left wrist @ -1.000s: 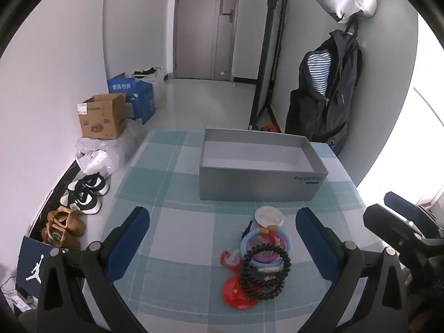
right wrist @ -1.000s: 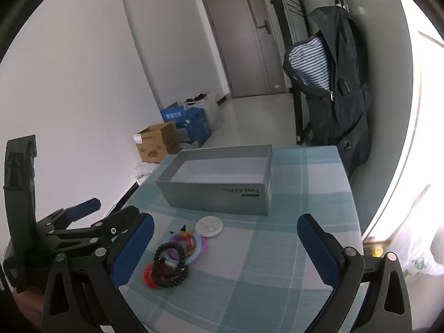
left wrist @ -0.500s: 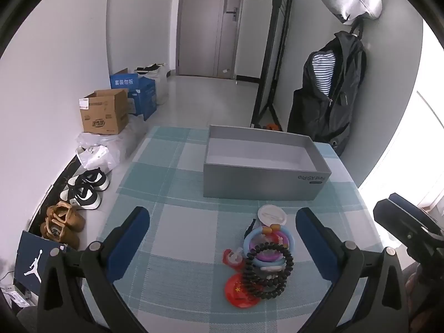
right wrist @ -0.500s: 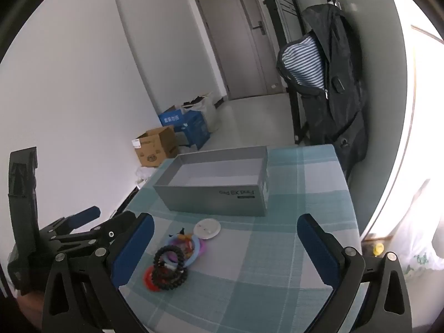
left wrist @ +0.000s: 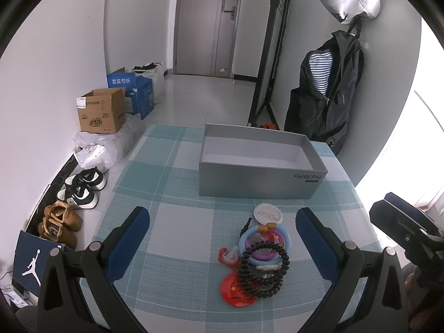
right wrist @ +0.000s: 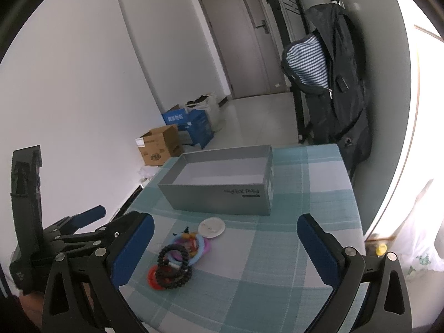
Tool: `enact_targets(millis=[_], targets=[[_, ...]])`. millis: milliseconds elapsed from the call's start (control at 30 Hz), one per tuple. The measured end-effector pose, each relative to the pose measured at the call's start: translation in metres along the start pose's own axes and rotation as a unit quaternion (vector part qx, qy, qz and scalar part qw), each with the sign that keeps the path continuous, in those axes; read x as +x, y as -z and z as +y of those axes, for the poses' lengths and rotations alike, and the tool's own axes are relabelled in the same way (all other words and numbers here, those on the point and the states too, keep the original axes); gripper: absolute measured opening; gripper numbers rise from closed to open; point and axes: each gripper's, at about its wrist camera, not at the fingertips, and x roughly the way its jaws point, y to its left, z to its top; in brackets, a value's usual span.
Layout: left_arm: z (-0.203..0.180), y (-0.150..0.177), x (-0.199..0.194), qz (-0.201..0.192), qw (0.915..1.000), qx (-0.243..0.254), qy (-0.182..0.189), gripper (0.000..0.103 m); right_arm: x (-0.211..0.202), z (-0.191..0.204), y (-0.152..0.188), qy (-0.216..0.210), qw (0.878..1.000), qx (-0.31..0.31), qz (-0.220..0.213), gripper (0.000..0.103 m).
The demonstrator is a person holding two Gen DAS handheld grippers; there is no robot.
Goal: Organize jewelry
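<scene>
A small heap of jewelry lies on the checked tablecloth: a black bead bracelet (left wrist: 263, 270) (right wrist: 173, 267) on top of blue and purple rings (left wrist: 265, 242) (right wrist: 191, 247), a red round badge (left wrist: 236, 291) and a white round disc (left wrist: 267, 213) (right wrist: 211, 227). Behind it stands an open, empty grey box (left wrist: 260, 163) (right wrist: 222, 186). My left gripper (left wrist: 222, 238) is open above the table, the heap lying between its fingers. My right gripper (right wrist: 224, 244) is open too, nothing in it, with the heap toward its left finger. The left gripper shows at the right wrist view's left edge (right wrist: 80, 227).
The table's left edge (left wrist: 116, 188) drops to a floor with shoes (left wrist: 80, 188), white bags and cardboard boxes (left wrist: 101, 115) along the wall. A dark jacket (left wrist: 324, 97) hangs past the table's far right corner. A bright window is on the right.
Both grippers have drawn back and risen slightly, so the box and the heap sit a bit further off. The jewelry has not moved. Both grippers stay open.
</scene>
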Motion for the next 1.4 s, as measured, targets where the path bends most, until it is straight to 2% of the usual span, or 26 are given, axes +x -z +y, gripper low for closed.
enact_targets(millis=[1400], targets=[[0.0016, -0.0012, 0.0011, 0.006, 0.9998, -0.01, 0.015, 0.102, 0.0015, 0.0032, -0.0005, -0.013, 1.0, 0.007, 0.002, 0.103]])
